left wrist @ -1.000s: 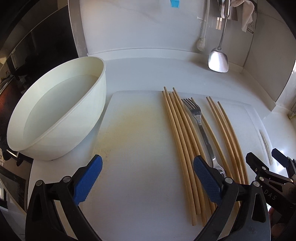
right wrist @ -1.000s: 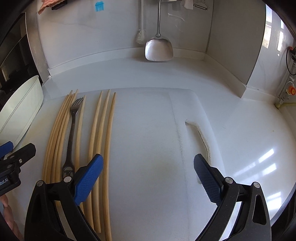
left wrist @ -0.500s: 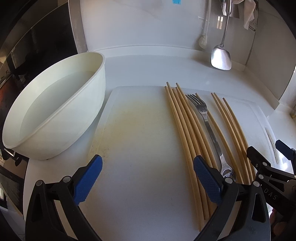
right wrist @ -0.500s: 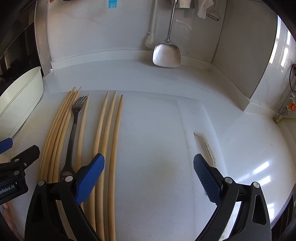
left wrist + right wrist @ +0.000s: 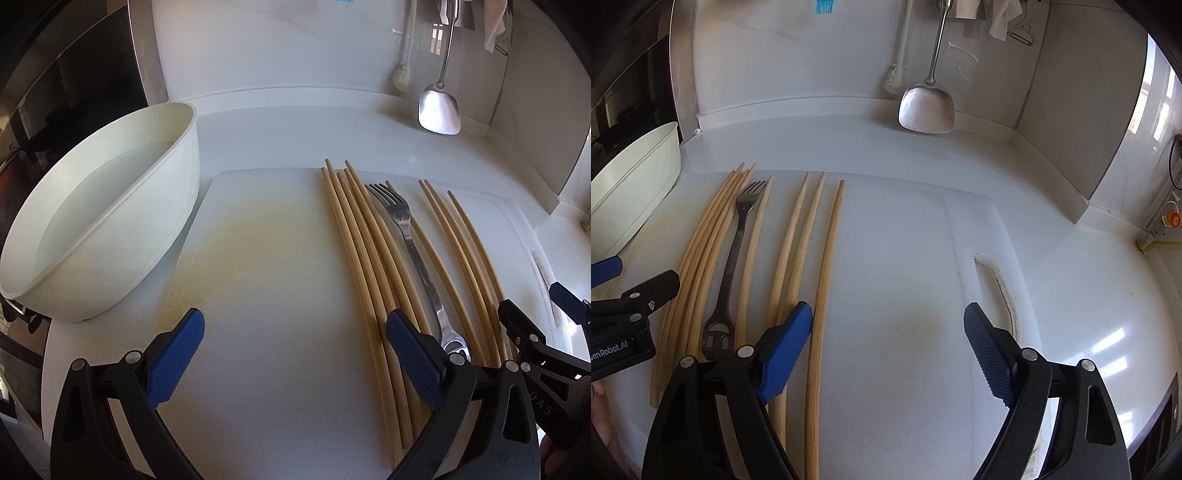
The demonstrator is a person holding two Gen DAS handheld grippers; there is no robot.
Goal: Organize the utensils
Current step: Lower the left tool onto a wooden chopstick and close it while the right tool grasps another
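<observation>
white board (image 5: pixel 266 258): fork (image 5: pixel 413 251) tines fwd

a kitchen: hanging spatula (image 5: pixel 926 109), cutting board (image 5: pixel 905 295).

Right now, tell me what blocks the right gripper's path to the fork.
Nothing stands above the fork, but chopsticks lie between it and the open right gripper, and another single chopstick lies close along its right side. The left gripper hovers close at the fork's other side.
</observation>
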